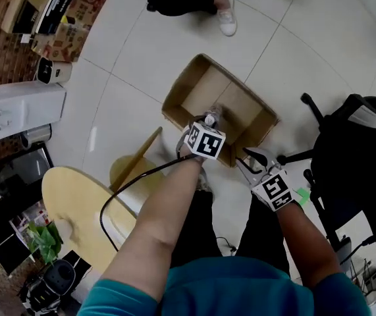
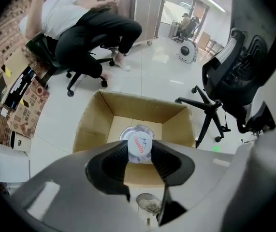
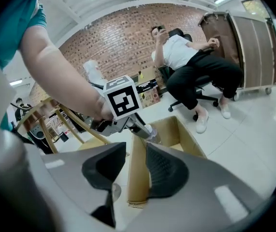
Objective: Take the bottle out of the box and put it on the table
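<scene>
The left hand-held gripper [image 2: 140,153] points almost straight down, its ribbed black pads pinched on the neck of the clear plastic bottle with a white screw cap [image 2: 140,144]. That top grip suits drawing it straight up between the walls. The bottle hangs over the open brown corrugated cardboard box [image 2: 142,108] on the glossy white tiled floor [image 1: 293,38]; whether its base clears the rim I cannot tell. The right hand-held gripper [image 3: 136,153] is empty, jaws a narrow gap apart, near the box's front edge, probably to steady it. The round pale wooden worktop [image 1: 76,203] stands to the left

White tiled floor [image 1: 141,51], brick wall [image 3: 128,33]
</scene>
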Demonstrator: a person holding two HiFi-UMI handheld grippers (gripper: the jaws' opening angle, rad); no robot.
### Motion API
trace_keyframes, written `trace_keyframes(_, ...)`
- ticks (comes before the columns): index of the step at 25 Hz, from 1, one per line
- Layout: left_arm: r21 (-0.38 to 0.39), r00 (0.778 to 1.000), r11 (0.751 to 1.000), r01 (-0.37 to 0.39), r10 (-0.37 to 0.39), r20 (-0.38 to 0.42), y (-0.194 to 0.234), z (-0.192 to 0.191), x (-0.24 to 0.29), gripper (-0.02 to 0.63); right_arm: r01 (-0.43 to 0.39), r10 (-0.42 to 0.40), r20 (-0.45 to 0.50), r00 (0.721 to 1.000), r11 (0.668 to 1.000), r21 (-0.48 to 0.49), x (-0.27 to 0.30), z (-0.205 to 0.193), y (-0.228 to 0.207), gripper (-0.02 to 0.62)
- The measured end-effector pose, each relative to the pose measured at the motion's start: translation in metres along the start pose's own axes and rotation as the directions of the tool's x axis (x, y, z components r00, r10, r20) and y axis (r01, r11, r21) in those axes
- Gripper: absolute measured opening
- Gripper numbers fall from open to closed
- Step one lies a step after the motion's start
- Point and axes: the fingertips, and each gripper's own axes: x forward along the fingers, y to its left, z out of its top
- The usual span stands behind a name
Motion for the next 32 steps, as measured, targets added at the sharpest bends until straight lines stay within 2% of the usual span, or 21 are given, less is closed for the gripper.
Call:
trace_keyframes(4, -0.048, 0.998, 0.999, -0.007, 0.010, 0.063, -0.019, 0.045, -0.092, 0.149, -0.030, 0.032, 0.021, 0.999, 0.997, -0.071, -0.043, 0.098, 0.019, 0.129)
trace_keyframes(12, -0.082, 0.995, 0.996, 0.036, -0.028, 0.094, -0.062, 0.077, -0.302, 0.149, -0.140, 0.139, -0.023, 0.990, 0.983, -0.120, -0.140, 0.255, 0.116, 0.129)
trace_keyframes(16, -0.116, 0.994, 0.993, 0.028, -0.016, 0.110, -0.090, 0.119, -0.425, 0.149, -0.231, 0.219, -0.081, 0.972, 0.956, -0.182, -0.214, 0.338, 0.153, 0.129)
trace_keyframes(18, -0.138, 0.992, 0.990, 0.015, 0.002, 0.123, -0.104, 0.132, -0.476, 0.149, -0.291, 0.273, -0.113, 0.955, 0.933, -0.210, -0.247, 0.363, 0.171, 0.129)
trace_keyframes(22, -0.218, 0.988, 0.976, -0.001, 0.035, 0.152, -0.117, 0.128, -0.566, 0.149, -0.387, 0.359, -0.156, 0.920, 0.895, -0.222, -0.285, 0.404, 0.211, 0.129)
trace_keyframes(26, -0.278, 0.985, 0.961, 0.007, 0.042, 0.170, -0.122, 0.111, -0.652, 0.149, -0.433, 0.404, -0.163, 0.900, 0.873, -0.224, -0.309, 0.457, 0.249, 0.129)
trace_keyframes(32, -0.318, 0.978, 0.948, 0.000, 0.066, 0.198, -0.143, 0.069, -0.722, 0.149, -0.478, 0.454, -0.151, 0.878, 0.838, -0.264, -0.331, 0.498, 0.291, 0.129)
